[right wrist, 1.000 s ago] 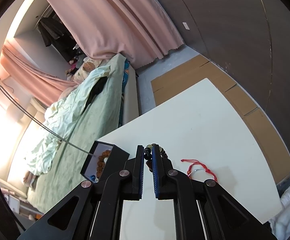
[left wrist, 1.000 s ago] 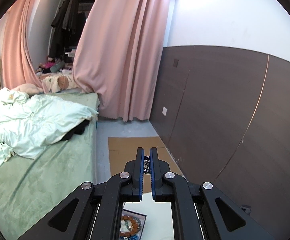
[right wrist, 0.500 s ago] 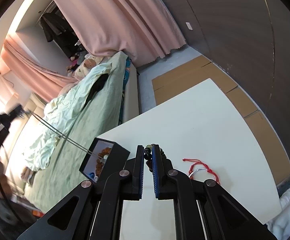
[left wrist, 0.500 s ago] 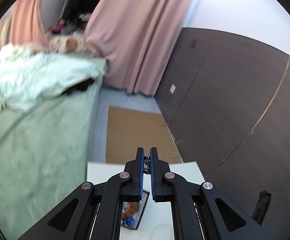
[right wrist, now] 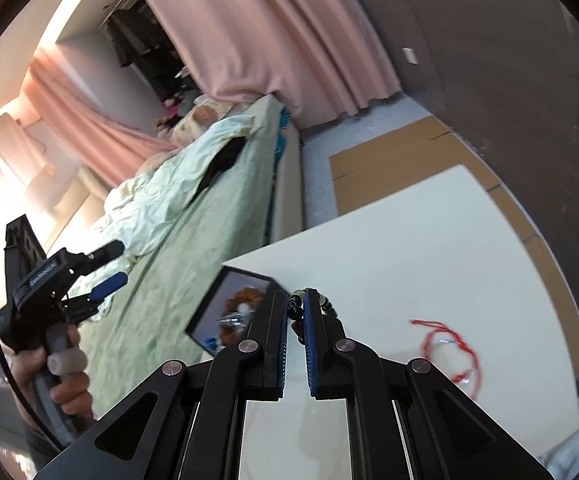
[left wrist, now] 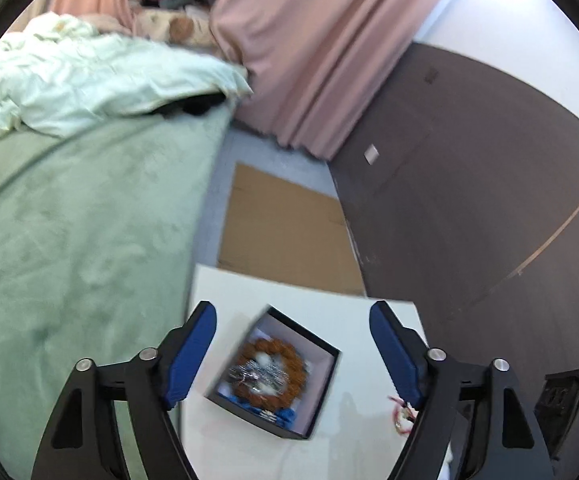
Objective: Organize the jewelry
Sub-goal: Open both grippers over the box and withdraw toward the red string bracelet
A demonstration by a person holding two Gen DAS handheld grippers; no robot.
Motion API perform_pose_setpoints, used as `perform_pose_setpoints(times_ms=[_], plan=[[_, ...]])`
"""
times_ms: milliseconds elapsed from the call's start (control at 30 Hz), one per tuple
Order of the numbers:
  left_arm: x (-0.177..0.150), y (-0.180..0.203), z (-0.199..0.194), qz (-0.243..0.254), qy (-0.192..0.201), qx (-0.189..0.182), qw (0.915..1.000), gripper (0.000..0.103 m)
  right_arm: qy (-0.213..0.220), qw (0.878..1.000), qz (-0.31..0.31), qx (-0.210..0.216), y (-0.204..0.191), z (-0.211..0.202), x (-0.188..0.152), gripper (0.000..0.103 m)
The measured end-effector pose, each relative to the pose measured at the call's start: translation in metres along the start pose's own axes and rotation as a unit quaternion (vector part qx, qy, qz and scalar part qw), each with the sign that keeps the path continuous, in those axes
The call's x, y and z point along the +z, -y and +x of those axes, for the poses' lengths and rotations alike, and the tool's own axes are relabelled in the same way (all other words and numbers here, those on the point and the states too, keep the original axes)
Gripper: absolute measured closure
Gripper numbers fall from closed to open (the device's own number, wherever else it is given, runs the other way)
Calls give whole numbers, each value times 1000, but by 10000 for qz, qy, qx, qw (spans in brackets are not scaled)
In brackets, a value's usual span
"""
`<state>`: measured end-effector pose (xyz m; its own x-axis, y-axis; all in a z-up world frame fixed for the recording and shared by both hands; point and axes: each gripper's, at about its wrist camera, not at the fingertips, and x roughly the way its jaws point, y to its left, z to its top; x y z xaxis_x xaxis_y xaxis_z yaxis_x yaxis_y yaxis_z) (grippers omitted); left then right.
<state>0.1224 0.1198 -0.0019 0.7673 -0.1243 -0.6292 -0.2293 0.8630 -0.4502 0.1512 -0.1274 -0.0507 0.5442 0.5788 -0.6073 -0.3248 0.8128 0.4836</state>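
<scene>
Right hand-held gripper pinches a bead bracelet: light, floppy, slippery. Left hand-held gripper wide open, empty, above the box.

Two tools: the left tool at the bottom of its own view, the right tool at bottom center of its view. One box sits on one bench. Four bracelets: brown beads and a silver piece in the box, dark beads, one red string lower right.
</scene>
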Motion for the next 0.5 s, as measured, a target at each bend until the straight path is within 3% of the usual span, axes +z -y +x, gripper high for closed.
perform_pose_setpoints(times_ms=[333, 500], plan=[[8, -36, -19, -250, 58, 56, 9997, 23, -264, 9964, -752, 295, -74, 43, 15, 94], [12, -49, -26, -432, 124, 15, 9990, 23, -456, 9947, -899, 205, -92, 73, 15, 94]])
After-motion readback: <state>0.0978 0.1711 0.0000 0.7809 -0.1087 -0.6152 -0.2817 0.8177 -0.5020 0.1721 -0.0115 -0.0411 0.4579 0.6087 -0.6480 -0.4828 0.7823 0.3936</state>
